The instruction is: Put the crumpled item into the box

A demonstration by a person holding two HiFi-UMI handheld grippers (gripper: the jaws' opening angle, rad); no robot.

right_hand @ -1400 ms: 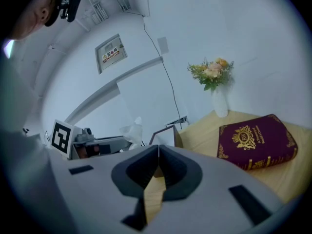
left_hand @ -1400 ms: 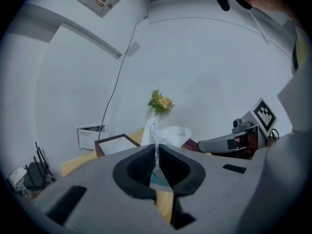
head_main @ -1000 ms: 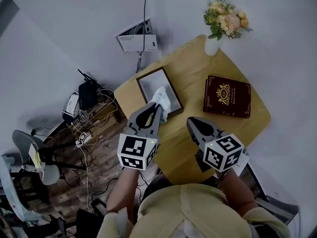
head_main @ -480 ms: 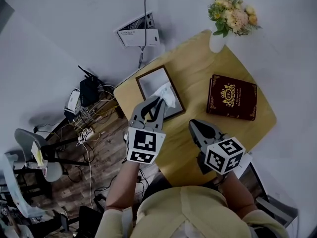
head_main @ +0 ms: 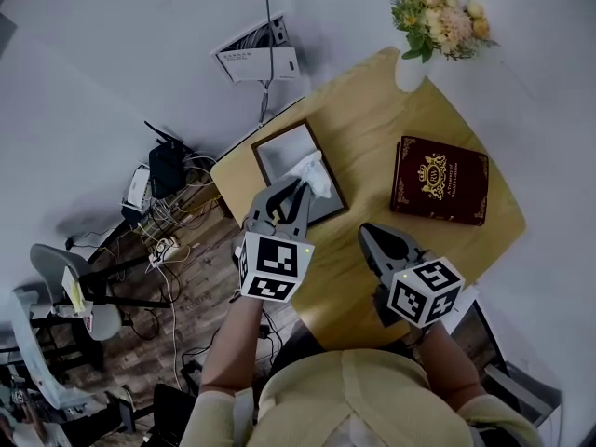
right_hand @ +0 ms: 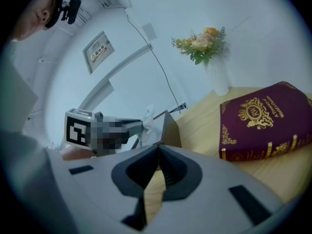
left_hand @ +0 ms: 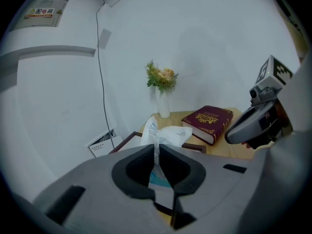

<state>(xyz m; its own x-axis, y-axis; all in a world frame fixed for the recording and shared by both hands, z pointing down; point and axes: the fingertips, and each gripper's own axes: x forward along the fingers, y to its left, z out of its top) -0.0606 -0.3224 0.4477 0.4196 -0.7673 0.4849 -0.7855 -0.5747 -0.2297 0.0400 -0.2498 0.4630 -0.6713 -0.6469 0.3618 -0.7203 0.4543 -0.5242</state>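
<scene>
The crumpled item [head_main: 313, 169] is a white wrapper with a little blue print. My left gripper [head_main: 299, 188] is shut on its lower end and holds it over the near right part of the box [head_main: 276, 153], a shallow dark-framed tray with a pale inside. In the left gripper view the crumpled item [left_hand: 166, 133] sticks up from between the shut jaws of my left gripper [left_hand: 156, 153], with the box's rim [left_hand: 194, 147] just behind. My right gripper [head_main: 376, 238] hangs shut and empty over the table's near edge, right of the box.
A maroon book [head_main: 440, 179] lies on the round wooden table [head_main: 363, 128] right of the box. A white vase of flowers [head_main: 430, 19] stands at the far edge. Cables and a router [head_main: 166, 170] lie on the floor to the left.
My left gripper has carried the crumpled item a little farther over the box. The right gripper has hardly moved.
</scene>
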